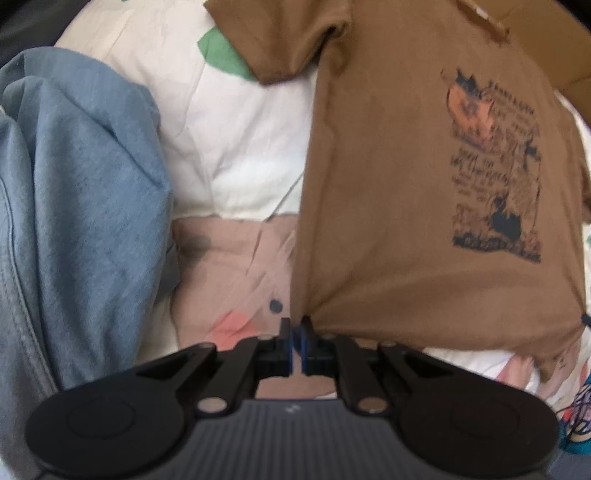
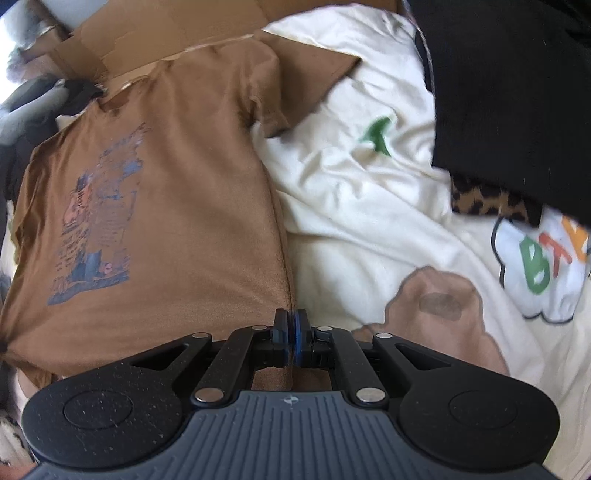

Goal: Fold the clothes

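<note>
A brown T-shirt [image 1: 399,177] with a dark printed picture lies spread front up on a cream printed bedsheet [image 1: 236,147]. My left gripper [image 1: 295,328] is shut on the shirt's bottom hem at its left corner. In the right wrist view the same brown T-shirt [image 2: 177,206] stretches away from me. My right gripper [image 2: 291,325] is shut on the hem at the right corner. Both sleeves lie flat, and the collar is at the far end.
A blue garment [image 1: 74,206] is heaped to the left of the shirt. A black garment [image 2: 509,96] and a leopard-print piece [image 2: 491,199] lie to the right. Flattened cardboard [image 2: 155,33] lies beyond the collar. Dark clothes [image 2: 44,96] sit at the far left.
</note>
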The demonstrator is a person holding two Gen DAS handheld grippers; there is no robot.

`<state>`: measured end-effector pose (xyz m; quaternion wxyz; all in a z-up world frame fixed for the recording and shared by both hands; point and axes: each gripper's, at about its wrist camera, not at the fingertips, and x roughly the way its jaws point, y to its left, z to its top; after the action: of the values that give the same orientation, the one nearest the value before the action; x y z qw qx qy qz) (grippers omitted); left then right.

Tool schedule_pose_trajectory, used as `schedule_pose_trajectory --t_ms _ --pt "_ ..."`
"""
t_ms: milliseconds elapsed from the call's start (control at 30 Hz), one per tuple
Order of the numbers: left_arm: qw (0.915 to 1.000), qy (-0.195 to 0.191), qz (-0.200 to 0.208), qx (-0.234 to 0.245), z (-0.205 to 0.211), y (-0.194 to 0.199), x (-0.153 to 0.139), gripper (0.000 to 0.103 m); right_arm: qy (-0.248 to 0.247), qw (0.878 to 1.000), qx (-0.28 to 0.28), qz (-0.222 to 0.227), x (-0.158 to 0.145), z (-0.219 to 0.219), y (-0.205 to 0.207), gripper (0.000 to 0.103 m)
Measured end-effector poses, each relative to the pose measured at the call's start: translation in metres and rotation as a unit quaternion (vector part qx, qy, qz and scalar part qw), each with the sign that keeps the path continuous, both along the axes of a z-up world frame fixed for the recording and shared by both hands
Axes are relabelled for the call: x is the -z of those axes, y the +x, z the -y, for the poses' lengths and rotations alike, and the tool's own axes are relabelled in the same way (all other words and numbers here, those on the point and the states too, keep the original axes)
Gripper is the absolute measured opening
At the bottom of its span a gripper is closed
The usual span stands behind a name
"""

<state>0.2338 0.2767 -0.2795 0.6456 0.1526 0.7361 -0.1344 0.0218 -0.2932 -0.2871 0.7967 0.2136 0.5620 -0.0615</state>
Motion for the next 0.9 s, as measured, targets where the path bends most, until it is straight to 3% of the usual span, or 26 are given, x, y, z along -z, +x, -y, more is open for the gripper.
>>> schedule_pose_trajectory --t_ms 133,200,233,300,433,800,900 --pt "0.9996 0.026 0.012 0.005 0.002 0.01 -0.007 0.013 0.014 0.999 0.03 0.016 0.001 0.01 0.001 0.006" --pt "0.9992 0.024 0.027 0.016 0.011 0.019 -0.016 0.015 0.014 0.998 0.041 0.036 -0.005 0.014 0.004 0.027" --pt "0.9988 0.022 0.036 0.024 0.018 0.023 -0.021 0.015 0.014 0.998 0.047 0.047 -0.008 0.017 0.007 0.03" --pt "0.9978 0.018 0.053 0.036 0.032 0.032 -0.03 0.016 0.014 0.996 0.059 0.071 -0.013 0.022 0.012 0.03" --pt "0.9953 -0.001 0.085 0.046 0.055 0.046 -0.037 0.035 -0.002 0.992 0.068 0.102 -0.021 0.032 0.034 0.03" --pt "0.9875 -0.036 0.144 0.054 0.085 0.061 -0.027 0.035 -0.045 0.982 0.087 0.163 -0.026 0.068 0.09 0.031" --pt "0.9854 -0.043 0.157 0.049 0.086 0.064 -0.025 0.035 -0.062 0.979 0.089 0.173 -0.019 0.075 0.11 0.041"
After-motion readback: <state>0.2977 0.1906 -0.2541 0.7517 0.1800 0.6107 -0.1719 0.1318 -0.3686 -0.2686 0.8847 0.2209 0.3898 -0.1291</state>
